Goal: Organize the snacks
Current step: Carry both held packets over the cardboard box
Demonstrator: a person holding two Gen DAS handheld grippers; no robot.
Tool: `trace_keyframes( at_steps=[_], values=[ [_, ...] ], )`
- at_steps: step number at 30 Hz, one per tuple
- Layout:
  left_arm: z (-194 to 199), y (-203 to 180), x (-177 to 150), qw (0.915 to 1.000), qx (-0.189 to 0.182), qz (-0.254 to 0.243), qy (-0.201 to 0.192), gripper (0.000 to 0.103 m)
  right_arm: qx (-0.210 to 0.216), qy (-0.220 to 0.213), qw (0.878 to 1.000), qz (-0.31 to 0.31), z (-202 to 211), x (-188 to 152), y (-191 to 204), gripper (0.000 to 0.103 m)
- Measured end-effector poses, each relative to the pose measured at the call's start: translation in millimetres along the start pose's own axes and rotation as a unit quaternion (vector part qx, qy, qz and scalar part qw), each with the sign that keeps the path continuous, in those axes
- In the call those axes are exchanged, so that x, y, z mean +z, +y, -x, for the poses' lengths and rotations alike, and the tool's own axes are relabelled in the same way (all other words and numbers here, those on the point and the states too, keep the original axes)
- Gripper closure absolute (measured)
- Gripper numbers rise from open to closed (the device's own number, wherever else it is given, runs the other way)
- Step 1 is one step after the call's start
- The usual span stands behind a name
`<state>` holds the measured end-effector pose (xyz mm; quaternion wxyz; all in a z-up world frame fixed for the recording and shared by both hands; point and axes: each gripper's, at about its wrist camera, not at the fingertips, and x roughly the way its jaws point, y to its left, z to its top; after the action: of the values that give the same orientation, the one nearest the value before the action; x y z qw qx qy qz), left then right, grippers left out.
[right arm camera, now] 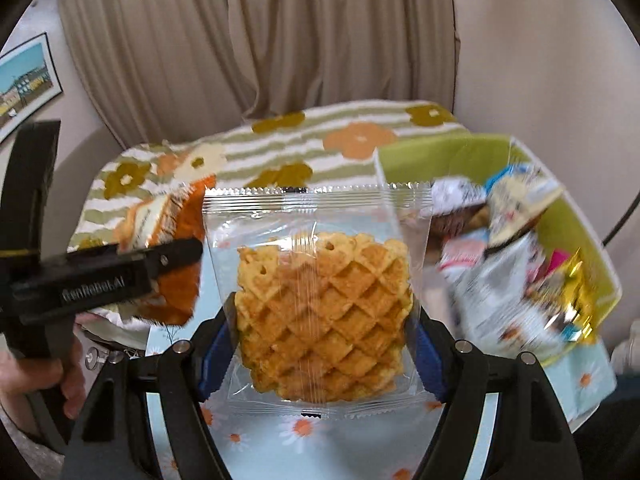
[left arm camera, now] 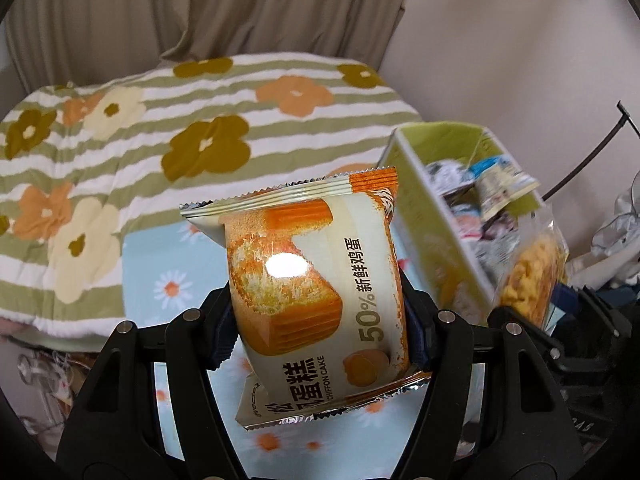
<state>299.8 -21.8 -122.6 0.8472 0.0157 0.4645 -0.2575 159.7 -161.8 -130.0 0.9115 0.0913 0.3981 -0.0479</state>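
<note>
Two grippers loaded — left gripper (left arm camera: pixel 320 312) clamped on chiffon cake packet (left arm camera: pixel 312 280), right gripper (right arm camera: pixel 320 340) pinching clear-wrapped waffle (right arm camera: pixel 324 312)

A light-blue daisy-print cloth (right arm camera: pixel 304 440) covers the surface. On it sits an open lime-green rectangular box (right arm camera: pixel 576 232) heaped with snack packets (right arm camera: pixel 500 280). Behind lies a green-striped flowered blanket (left arm camera: pixel 120 152).

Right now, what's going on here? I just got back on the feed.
A person is sorting snacks with a handheld gripper in each hand. The left gripper is clamped on a chiffon cake packet, held up off the daisy-print cloth. The right gripper holds a clear-wrapped waffle, also lifted. The green box, off to the right, already holds several packets. Neither snack is in it yet.
</note>
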Motion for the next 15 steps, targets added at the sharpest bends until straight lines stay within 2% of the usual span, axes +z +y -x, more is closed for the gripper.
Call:
trace_keyframes(
  at_steps=[9,15],
  values=[
    [-7.0,-108.6,22.7,0.9992,-0.001,0.026,-0.03,0.04,0.022,-0.01,0.999,0.032,31.1,42.4,-107.7,0.031],
    [-35.7,-163.1,42.3,0.9984,-0.01,0.047,-0.028,0.04,0.0,-0.015,0.998,0.053,34.4,62.3,-167.0,0.031]
  ],
)
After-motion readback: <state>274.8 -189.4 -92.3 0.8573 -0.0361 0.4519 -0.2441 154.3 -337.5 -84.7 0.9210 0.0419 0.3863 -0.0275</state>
